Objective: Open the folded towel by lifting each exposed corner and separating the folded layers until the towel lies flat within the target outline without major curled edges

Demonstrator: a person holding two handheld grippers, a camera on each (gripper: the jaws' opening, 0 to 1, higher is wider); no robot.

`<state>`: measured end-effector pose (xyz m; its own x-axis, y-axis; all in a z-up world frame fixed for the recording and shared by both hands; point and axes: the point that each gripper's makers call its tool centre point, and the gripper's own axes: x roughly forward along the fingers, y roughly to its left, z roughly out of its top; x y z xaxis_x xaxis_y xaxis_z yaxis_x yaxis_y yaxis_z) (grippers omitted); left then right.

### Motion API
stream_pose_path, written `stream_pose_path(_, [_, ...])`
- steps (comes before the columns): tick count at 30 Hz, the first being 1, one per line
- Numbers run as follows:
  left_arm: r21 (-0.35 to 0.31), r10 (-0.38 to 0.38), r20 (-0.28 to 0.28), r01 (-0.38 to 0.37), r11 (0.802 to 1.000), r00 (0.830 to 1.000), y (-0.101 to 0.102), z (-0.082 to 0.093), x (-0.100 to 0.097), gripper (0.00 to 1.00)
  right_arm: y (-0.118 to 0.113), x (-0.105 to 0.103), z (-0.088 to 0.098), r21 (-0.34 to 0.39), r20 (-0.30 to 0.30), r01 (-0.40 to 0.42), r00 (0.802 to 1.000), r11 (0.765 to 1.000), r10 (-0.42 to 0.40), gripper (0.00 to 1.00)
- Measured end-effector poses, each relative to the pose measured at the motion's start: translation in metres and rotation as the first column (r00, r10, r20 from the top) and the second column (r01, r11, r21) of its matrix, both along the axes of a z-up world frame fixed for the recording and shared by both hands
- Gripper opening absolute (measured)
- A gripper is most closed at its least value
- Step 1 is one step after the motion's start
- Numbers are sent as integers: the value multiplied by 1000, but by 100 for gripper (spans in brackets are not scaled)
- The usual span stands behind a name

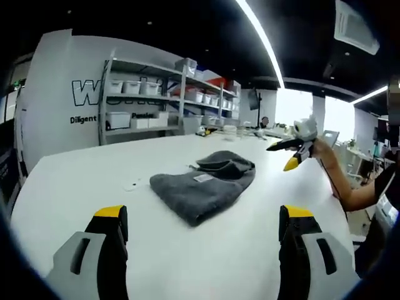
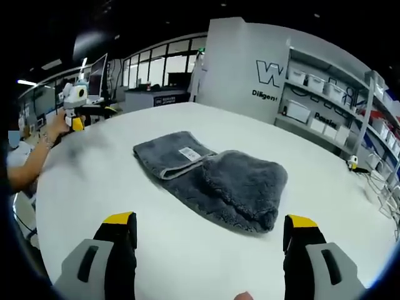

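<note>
Grey towel (image 2: 212, 178) sits folded in the middle of the white worktop (image 2: 125, 200), with a bunched hump at one end and a flatter flap carrying a small white label (image 2: 189, 154) at the other. Nothing is touching it. Left claw (image 1: 200, 234) has its jaws spread wide and holds nothing, hanging above the worktop well short of the towel (image 1: 203, 184). Right claw (image 2: 209, 240) is the same deal: jaws wide apart, empty, pointed at the towel from the opposite side and sitting a bit nearer to it. My guess is the two are facing each other like that so each one can take a corner on its own side and pull the layers apart. You can see the right claw (image 1: 294, 150) off to the side in the left gripper view, and the left claw (image 2: 76, 109) far off in the right gripper view. Shelves (image 1: 159, 100) with bins stand along the back wall. I can't make out any target outline on the worktop. Unfolding looks like it hasn't started, since the folds are all there.
</note>
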<state>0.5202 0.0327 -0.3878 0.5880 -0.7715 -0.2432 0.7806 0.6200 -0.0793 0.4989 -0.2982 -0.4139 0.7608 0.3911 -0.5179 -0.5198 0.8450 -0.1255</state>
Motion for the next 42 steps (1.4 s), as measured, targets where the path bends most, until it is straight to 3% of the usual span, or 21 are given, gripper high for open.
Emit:
stream_pose_path(7, [2, -14, 9, 14, 1000, 1000, -31, 5, 11, 99, 6, 0, 3, 10, 11, -18, 1000, 1000, 18, 99])
stream_pose_path(13, [32, -81, 19, 81, 996, 997, -68, 4, 11, 99, 10, -1, 2, 2, 14, -31, 999, 1000, 31, 99])
stream_pose_path(14, [45, -102, 21, 101, 994, 995, -86, 2, 13, 98, 13, -2, 3, 12, 14, -43, 999, 999, 42, 99])
stream_pose_path(17, [51, -135, 7, 134, 990, 991, -108, -3, 13, 97, 15, -3, 4, 21, 17, -49, 999, 999, 49, 97])
stream_pose_path(26, [90, -179, 14, 177, 980, 984, -149, -18, 21, 94, 22, -5, -3, 8, -2, -76, 997, 997, 76, 96])
stream_pose_path(29, [107, -172, 25, 169, 980, 985, -157, -23, 24, 90, 24, -3, 1, 31, 12, -69, 998, 997, 69, 94])
stream_pose_path(32, [165, -169, 18, 163, 973, 986, -162, -35, 26, 88, 26, -5, -2, 23, 2, -79, 997, 997, 79, 95])
stream_pose_path(36, [168, -167, 10, 163, 972, 986, -170, -41, 29, 87, 25, -4, -3, 15, 0, -82, 997, 997, 82, 95])
stream_pose_path(42, [196, -103, 40, 93, 976, 994, -176, -53, 44, 74, 26, -3, -8, 16, -14, -87, 996, 996, 87, 94])
